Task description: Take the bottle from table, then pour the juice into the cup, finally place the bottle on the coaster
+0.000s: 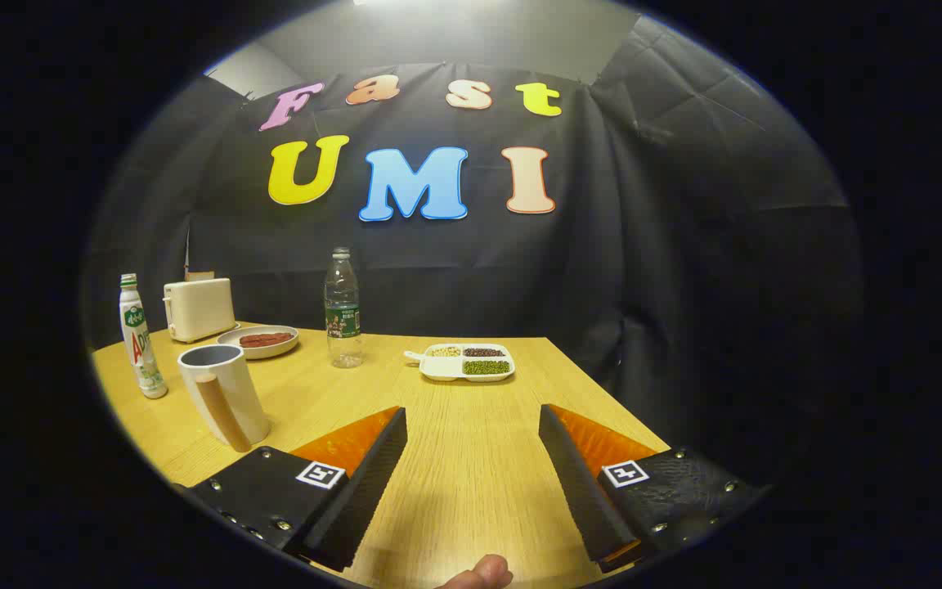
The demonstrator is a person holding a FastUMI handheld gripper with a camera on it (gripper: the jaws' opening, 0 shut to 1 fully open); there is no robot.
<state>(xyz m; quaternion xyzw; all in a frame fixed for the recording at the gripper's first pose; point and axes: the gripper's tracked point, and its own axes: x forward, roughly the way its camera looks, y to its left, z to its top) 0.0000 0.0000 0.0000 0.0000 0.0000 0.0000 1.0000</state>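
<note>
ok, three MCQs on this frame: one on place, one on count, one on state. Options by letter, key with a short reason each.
1. Where does the mug stand?
A. Beside the white bottle, ahead of the left finger
B. Between the fingers
C. On the divided tray

2. How many compartments of the divided tray hold something?
A. One
B. Three
C. Five

3. What are the gripper fingers doing?
A. Shut on the clear bottle
B. Shut on the mug
C. Spread apart with only bare table between them

Key: 1 A, the mug stands close to the white bottle, ahead of the left finger. 2 B, one pale, one dark and one green filling show. 3 C, the clear bottle stands upright far beyond the fingers, untouched.
</note>
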